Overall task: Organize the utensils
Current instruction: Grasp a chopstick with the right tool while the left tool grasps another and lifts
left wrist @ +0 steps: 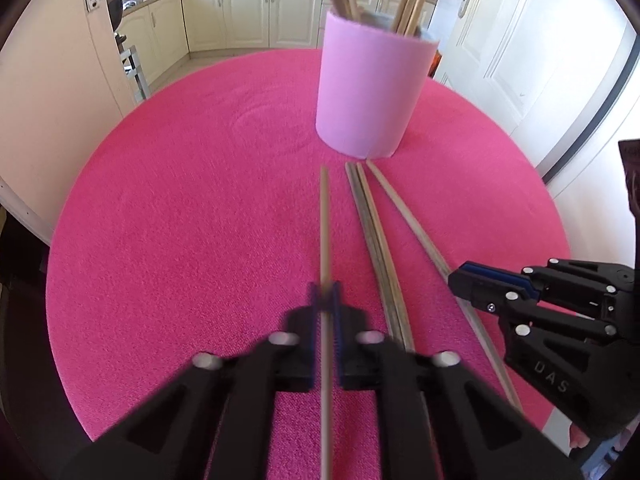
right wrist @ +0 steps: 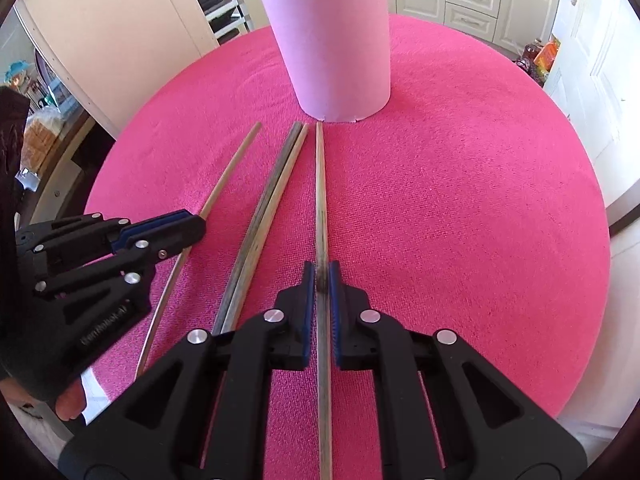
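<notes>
A pink holder [left wrist: 368,92] with several wooden chopsticks in it stands on the pink round table [left wrist: 180,200]; it also shows in the right wrist view [right wrist: 332,48]. My left gripper [left wrist: 325,300] is shut on a single chopstick [left wrist: 324,220], the leftmost one, which points at the holder. My right gripper [right wrist: 322,276] is shut on the rightmost chopstick [right wrist: 320,184], whose tip lies near the holder's base. A pair of chopsticks [right wrist: 272,196] lies on the cloth between them, also in the left wrist view [left wrist: 374,232].
The table's edge curves round near both grippers. Kitchen cabinets [left wrist: 248,12] and a white door [left wrist: 520,40] stand behind. A shelf with bread [right wrist: 38,136] is at the left of the right wrist view.
</notes>
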`<state>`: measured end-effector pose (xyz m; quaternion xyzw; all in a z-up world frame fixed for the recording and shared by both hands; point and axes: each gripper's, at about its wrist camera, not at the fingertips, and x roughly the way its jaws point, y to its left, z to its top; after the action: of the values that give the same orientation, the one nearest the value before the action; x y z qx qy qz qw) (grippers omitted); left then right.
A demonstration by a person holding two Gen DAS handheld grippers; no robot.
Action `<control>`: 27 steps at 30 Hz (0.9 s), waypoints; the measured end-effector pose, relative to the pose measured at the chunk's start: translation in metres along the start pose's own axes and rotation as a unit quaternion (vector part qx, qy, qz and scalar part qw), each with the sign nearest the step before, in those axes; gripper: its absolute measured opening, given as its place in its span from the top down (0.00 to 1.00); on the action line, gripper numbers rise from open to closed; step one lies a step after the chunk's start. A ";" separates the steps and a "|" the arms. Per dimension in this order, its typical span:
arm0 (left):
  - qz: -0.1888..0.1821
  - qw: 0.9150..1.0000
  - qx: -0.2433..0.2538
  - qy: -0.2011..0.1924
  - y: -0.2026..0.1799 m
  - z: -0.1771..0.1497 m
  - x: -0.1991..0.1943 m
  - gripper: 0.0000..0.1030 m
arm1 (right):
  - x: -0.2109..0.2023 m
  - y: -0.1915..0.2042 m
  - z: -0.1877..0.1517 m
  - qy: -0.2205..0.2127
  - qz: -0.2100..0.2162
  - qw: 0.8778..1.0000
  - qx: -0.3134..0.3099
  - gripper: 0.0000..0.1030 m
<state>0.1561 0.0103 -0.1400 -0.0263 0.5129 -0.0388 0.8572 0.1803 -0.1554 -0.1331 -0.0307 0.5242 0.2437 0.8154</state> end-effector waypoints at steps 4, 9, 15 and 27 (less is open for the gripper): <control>-0.002 1.000 0.009 -0.002 -0.002 0.002 -0.007 0.99 | -0.007 -0.003 -0.001 -0.006 -0.001 1.000 -0.002 0.92; -0.003 1.000 0.012 0.024 -0.002 0.008 0.003 0.99 | 0.001 0.002 0.006 0.021 -0.023 0.999 -0.006 0.92; 0.010 0.999 0.022 0.039 -0.001 0.006 0.015 0.80 | 0.009 0.007 0.010 0.038 -0.033 0.998 -0.022 0.92; 0.026 0.998 0.043 0.041 -0.005 0.004 0.024 0.91 | 0.017 0.017 0.013 0.046 -0.050 0.996 -0.052 0.94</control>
<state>0.1709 0.0028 -0.1590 0.0255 0.5456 -0.0398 0.8367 0.1895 -0.1299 -0.1383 -0.1110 0.5453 0.2277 0.7990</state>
